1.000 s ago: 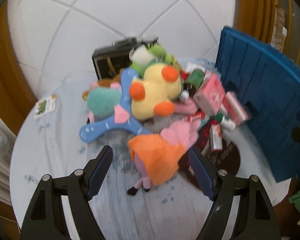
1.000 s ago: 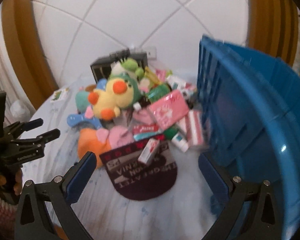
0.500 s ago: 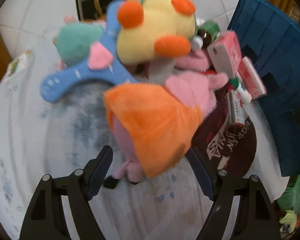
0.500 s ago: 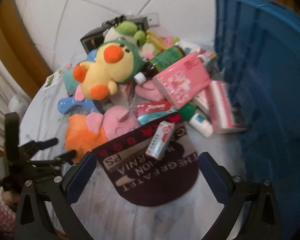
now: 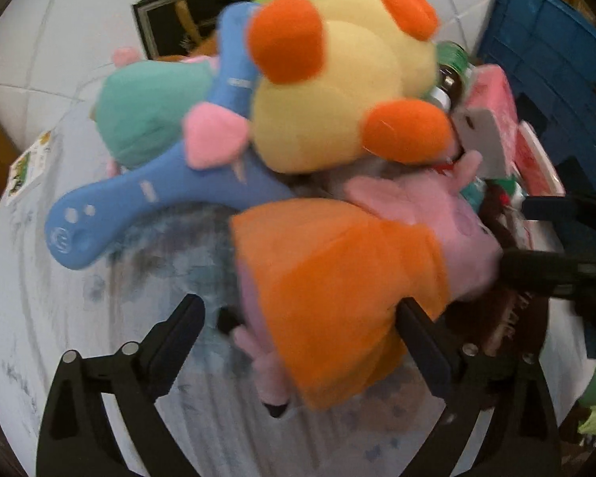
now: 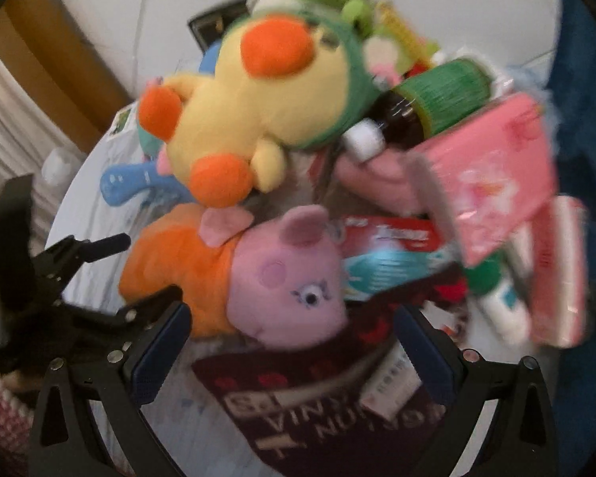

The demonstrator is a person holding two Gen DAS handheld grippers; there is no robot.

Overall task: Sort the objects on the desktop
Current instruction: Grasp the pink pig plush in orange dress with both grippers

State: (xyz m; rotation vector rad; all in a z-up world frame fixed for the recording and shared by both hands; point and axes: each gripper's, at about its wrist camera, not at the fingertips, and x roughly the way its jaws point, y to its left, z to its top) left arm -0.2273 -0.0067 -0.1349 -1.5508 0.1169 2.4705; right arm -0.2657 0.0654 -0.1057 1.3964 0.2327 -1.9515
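Left wrist view: left hand-held gripper [image 5: 300, 342] tipped steeply down, jaws opening around pig plush [image 5: 337, 278] at 6 o'clock of the pile on the surface [image 5: 39, 298]. Right hand-held gripper [image 6: 290, 353] spread wide over its head.
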